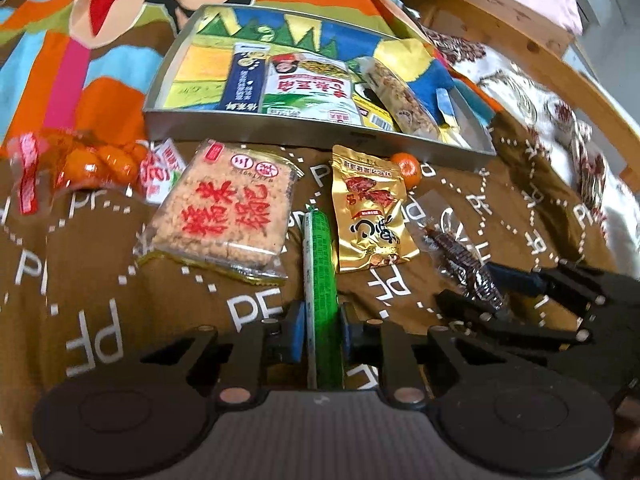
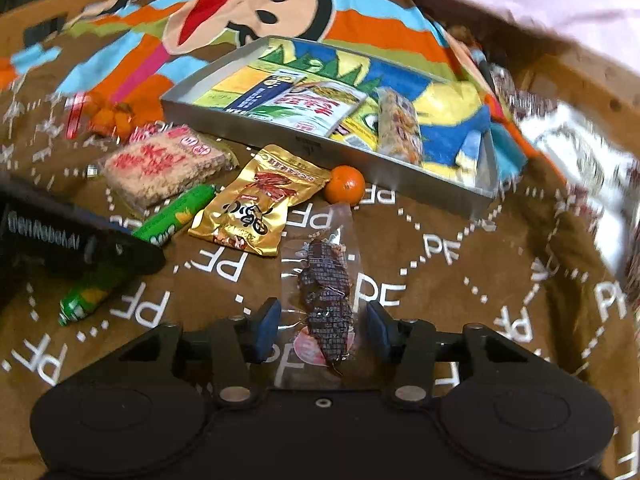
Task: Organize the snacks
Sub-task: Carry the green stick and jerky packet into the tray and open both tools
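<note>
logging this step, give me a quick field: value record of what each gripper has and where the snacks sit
left gripper: shut on green stick snack
right gripper: open, dark clear-wrapped snack between its pads, no contact seen
tray: holds several packets
outside tray, on brown cloth: rice cracker pack, gold pouch, loose tangerine, bag of oranges

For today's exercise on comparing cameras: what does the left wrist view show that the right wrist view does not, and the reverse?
Only the left view: the left gripper shut on the green tube.
Only the right view: the right gripper with the dark clear-wrapped snack between its pads, and the tube's far end.
Both: the metal tray, the gold pouch, the orange and the rice cake.
</note>
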`<state>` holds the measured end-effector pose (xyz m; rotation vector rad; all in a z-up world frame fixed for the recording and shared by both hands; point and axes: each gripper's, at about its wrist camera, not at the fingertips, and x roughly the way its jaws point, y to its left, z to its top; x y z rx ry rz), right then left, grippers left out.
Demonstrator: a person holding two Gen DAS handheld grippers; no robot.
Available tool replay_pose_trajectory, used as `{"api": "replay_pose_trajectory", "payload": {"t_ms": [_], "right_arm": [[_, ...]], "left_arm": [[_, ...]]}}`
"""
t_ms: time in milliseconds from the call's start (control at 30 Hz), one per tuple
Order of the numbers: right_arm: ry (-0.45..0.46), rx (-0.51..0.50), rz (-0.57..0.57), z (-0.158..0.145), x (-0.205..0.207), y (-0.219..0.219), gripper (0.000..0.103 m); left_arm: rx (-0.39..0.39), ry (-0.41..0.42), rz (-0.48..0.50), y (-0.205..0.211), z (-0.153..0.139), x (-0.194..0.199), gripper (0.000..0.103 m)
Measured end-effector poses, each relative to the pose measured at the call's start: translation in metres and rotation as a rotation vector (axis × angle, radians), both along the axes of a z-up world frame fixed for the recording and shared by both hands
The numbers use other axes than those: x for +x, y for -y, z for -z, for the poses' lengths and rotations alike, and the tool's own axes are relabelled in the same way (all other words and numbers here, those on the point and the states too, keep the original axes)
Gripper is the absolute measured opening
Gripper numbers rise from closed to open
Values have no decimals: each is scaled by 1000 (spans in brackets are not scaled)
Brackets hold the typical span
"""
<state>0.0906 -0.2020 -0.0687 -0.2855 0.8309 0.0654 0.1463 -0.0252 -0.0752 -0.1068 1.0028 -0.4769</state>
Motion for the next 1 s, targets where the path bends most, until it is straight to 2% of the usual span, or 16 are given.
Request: {"api": "replay_pose_trajectory", "payload": {"t_ms": [167,233,533,867,1000], "right_arm": [[78,-211,-95,4,-12,-20,48],[100,-255,-119,5,-14,-24,48],[181,-290,-120,-3,-17,-25,48],[280,-368,-143,-7,-23,-30,48],[333,-378,-154,-9,-24,-32,48]], "left_arm": [[-33,-5,-14,-3,-6,-5,19],[-26,-7,-17,-3,-9,-7,19],[-33,27,-38,-6,-19,-13,19],[-87,111,-55,-10,-32,-16,19],[-106,113,-70,-13,-36,-15,19]]}}
